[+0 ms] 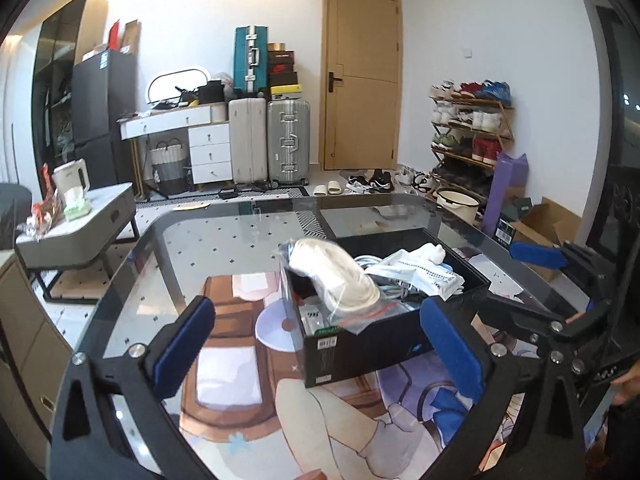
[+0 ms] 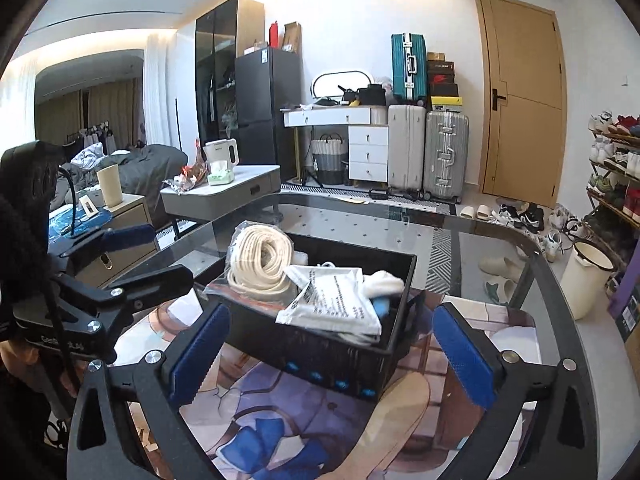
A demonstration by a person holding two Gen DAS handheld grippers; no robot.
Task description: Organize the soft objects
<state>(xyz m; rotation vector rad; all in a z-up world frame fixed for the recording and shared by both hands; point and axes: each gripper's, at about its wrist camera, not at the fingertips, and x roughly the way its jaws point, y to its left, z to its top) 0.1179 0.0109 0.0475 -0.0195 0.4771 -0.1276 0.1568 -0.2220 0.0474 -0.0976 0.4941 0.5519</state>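
Note:
A black box [image 1: 372, 344] stands on the glass table [image 1: 224, 240]; it also shows in the right wrist view [image 2: 320, 352]. Inside lie a bagged coil of cream rope [image 1: 340, 276] [image 2: 260, 260], a white printed packet [image 1: 420, 276] [image 2: 340, 300] and a white sock [image 2: 384, 282]. My left gripper [image 1: 316, 344] is open and empty, just in front of the box. My right gripper [image 2: 332, 356] is open and empty, its fingers either side of the box's near wall. Each gripper shows in the other's view, the right one [image 1: 560, 280] and the left one [image 2: 132, 256].
Under the glass lies a printed cartoon mat [image 2: 320, 420]. A low grey side table [image 1: 80, 220] with a kettle stands left. Suitcases [image 1: 268, 140], a white dresser, a wooden door [image 1: 360, 80] and a shoe rack [image 1: 468, 132] line the far wall.

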